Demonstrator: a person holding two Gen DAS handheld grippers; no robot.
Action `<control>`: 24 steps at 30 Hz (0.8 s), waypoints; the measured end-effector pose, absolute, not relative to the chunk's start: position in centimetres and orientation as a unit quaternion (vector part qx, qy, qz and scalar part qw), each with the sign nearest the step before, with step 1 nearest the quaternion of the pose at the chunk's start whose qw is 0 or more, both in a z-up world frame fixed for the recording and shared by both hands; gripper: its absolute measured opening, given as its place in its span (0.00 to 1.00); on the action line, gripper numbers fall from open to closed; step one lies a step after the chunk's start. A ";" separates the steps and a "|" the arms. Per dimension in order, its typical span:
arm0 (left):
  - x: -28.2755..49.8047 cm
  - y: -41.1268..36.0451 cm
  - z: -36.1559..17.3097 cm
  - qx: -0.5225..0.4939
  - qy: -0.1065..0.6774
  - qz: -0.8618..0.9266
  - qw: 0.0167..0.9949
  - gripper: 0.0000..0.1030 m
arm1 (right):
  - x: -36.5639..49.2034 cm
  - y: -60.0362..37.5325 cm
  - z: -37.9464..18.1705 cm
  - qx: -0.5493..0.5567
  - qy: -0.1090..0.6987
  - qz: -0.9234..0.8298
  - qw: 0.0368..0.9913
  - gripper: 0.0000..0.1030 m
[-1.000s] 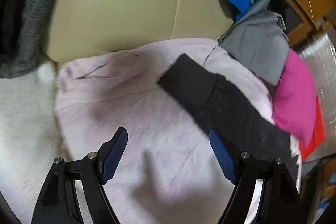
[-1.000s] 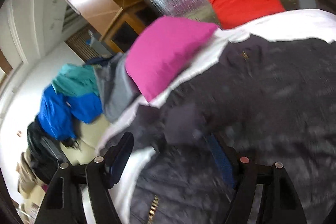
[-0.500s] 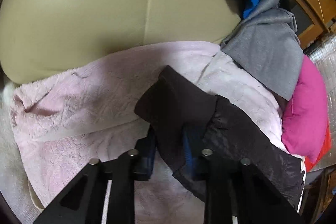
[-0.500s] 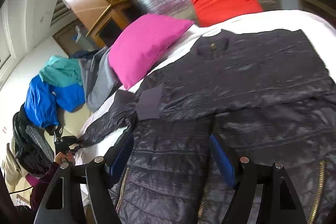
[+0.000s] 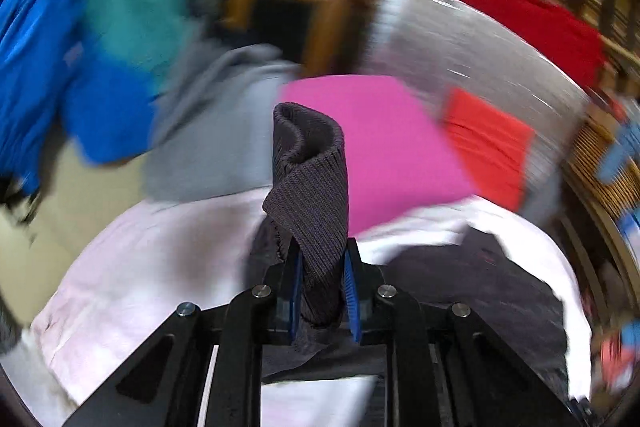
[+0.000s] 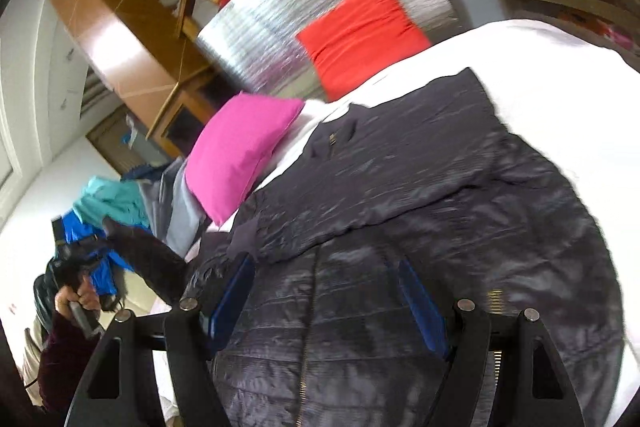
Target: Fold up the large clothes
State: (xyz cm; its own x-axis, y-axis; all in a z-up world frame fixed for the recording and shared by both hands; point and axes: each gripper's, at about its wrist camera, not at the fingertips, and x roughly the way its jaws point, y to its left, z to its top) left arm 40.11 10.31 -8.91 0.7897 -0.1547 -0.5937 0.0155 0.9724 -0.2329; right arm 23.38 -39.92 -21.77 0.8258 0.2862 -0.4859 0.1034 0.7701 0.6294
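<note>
**Jacket cuff gripped and raised above the bed**

Left wrist view: the ribbed dark grey knit cuff point(image 5: 310, 183) of the dark quilted puffer jacket point(image 5: 492, 287) is seen pinched between the blue-padded fingers point(image 5: 352, 301) of the left gripper point(image 5: 322, 297), which are drawn in tight against the fabric. The cuff is held upright above the pale pink fleece blanket point(image 5: 152, 267), with the sleeve trailing down beneath the gripper. Behind it, a magenta cushion point(image 5: 384, 143), an orange-red cushion point(image 5: 486, 143), a grey garment point(image 5: 216, 131) and a blue and teal garment point(image 5: 92, 67) are shown, all heavily blurred.

Right wrist view: the jacket is laid across the white bed cover point(image 6: 560, 67), its zipped front beneath the right gripper point(image 6: 326, 301). That gripper's fingers are spread wide apart, and nothing is clasped between them; whether they touch the fabric cannot be told. At far left, one sleeve is lifted off the bed, apparently by the left gripper in the person's hand point(image 6: 74, 297). The magenta cushion rests just beside the jacket's shoulder, before a silver foil panel point(image 6: 304, 19).
</note>
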 end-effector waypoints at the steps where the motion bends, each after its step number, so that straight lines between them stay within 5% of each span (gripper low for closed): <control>1: 39.7 6.9 -7.9 -0.088 0.321 -0.067 0.940 0.19 | 23.0 -40.6 -21.9 0.340 0.288 0.049 0.894 0.75; 15: 35.5 -23.7 -6.3 -0.008 0.356 -0.288 0.889 0.21 | 17.0 -50.4 -24.3 0.405 0.254 -0.007 0.878 0.75; 18: 35.2 -25.9 -6.2 0.000 0.354 -0.320 0.879 0.36 | 16.1 -51.6 -24.8 0.416 0.253 -0.016 0.873 0.75; 20: 34.7 -25.6 -5.2 0.001 0.333 -0.330 0.883 0.66 | 15.7 -52.1 -25.0 0.419 0.253 -0.020 0.872 0.75; 24: 33.5 -21.6 -3.2 -0.002 0.279 -0.313 0.908 0.71 | 16.0 -52.2 -25.1 0.423 0.255 -0.018 0.869 0.75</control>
